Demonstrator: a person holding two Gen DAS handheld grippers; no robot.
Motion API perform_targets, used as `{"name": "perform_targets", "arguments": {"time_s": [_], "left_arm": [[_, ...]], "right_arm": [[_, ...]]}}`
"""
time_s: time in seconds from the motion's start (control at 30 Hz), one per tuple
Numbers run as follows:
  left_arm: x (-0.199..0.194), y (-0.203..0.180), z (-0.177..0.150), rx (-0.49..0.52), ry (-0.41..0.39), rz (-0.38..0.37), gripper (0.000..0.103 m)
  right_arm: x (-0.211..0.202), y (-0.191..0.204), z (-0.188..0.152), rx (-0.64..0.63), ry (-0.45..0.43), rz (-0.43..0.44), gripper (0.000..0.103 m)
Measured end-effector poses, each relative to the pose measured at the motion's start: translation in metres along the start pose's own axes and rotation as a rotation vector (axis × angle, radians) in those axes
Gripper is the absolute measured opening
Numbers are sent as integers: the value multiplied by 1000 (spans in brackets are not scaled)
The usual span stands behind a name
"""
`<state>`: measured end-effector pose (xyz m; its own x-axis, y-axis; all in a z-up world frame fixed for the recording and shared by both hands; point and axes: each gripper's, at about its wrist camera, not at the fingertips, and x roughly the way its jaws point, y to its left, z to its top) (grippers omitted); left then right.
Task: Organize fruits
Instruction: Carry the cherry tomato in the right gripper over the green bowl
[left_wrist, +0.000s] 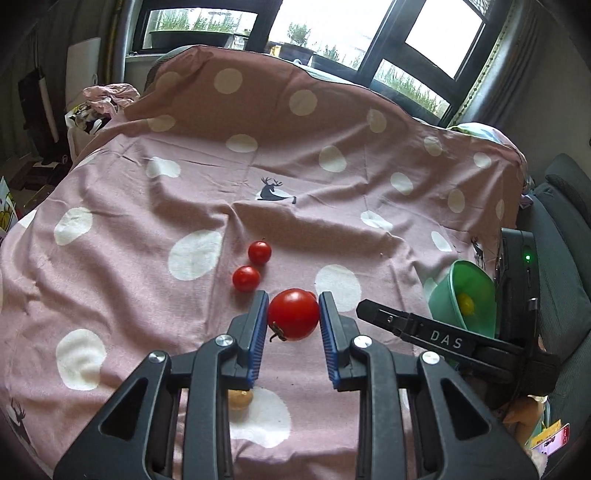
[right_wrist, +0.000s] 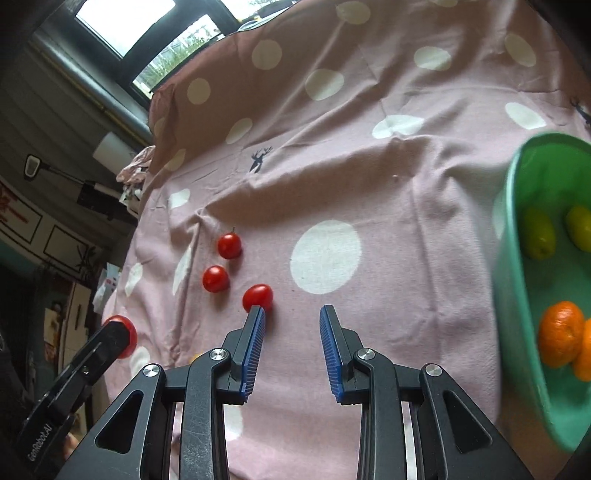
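Note:
My left gripper (left_wrist: 293, 306) is shut on a red tomato (left_wrist: 293, 314) with a small stem, held above the pink dotted cloth (left_wrist: 147, 192). It also shows at the left of the right wrist view (right_wrist: 123, 334). Two cherry tomatoes (left_wrist: 259, 252) (left_wrist: 246, 278) lie just ahead of it. My right gripper (right_wrist: 291, 314) is open and empty over the cloth, with an oval tomato (right_wrist: 258, 296) at its left fingertip and two tomatoes (right_wrist: 229, 245) (right_wrist: 215, 278) further left. A green bowl (right_wrist: 517, 295) at the right holds two yellow-green fruits (right_wrist: 538, 238) and oranges (right_wrist: 561, 334).
A small yellow fruit (left_wrist: 240, 398) lies on the cloth under my left gripper's fingers. The green bowl (left_wrist: 443, 295) sits tilted at the cloth's right edge, beside my right gripper's body (left_wrist: 443, 338). A grey seat (left_wrist: 565, 258) lies to the right. Windows stand behind.

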<state>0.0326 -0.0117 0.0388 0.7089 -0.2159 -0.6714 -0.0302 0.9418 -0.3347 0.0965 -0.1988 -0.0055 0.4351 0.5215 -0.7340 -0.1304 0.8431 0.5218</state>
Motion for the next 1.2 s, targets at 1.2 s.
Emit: {"name": "perform_targets", "arguments": {"time_s": [1.2], "left_arm": [[1,41,-2,-110,20,-27,27]], "right_arm": [[80,51,34,-188,-65,-246,30]]}}
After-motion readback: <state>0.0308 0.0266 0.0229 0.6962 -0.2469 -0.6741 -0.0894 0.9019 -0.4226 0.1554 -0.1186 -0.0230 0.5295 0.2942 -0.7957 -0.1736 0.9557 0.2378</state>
